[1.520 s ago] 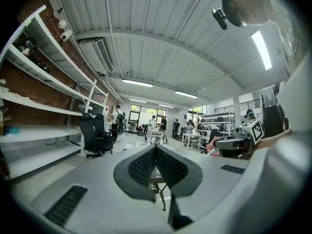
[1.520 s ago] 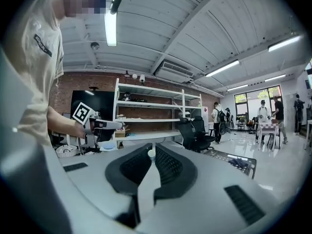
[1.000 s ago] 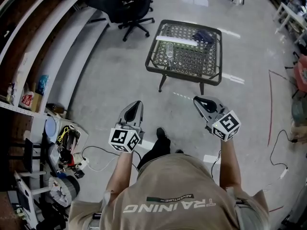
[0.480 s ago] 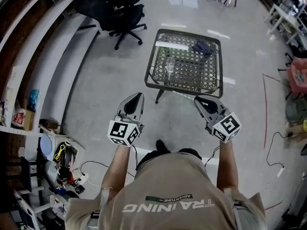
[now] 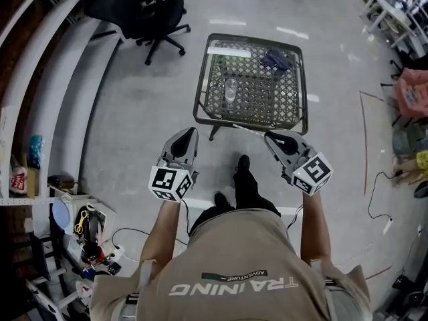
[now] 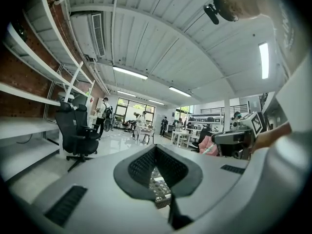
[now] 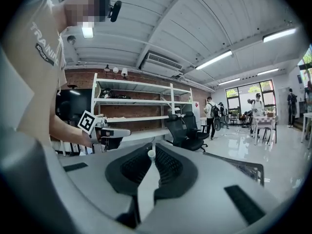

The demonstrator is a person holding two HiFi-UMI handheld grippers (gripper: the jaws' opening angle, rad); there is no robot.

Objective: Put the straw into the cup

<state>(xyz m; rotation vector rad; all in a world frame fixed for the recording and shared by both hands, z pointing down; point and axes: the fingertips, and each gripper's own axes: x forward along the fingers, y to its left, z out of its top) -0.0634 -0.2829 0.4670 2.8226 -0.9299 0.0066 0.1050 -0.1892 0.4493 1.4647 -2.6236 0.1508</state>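
A clear cup (image 5: 231,89) stands upright on the left half of a low mesh-topped table (image 5: 294,122), ahead of me on the floor. My right gripper (image 5: 271,138) is shut on a thin white straw (image 5: 249,130). The straw sticks out past the tips toward the left, short of the table's near edge. In the right gripper view the straw (image 7: 147,179) runs up between the dark pads (image 7: 168,167) of the right gripper (image 7: 151,150). My left gripper (image 5: 189,134) is held level beside it, jaws together and nothing in them. Past the left gripper (image 6: 155,149) a patch of the mesh top shows.
A dark blue object (image 5: 275,60) and a white strip (image 5: 229,51) lie at the table's far side. A black office chair (image 5: 144,12) stands at the back left beside long wall shelves (image 5: 40,105). Clutter and cables (image 5: 87,226) lie on the floor at left, more furniture (image 5: 408,92) at right.
The person has walked toward the table, which now sits closer below the grippers. Both grippers came forward with it; the right one still holds the straw.
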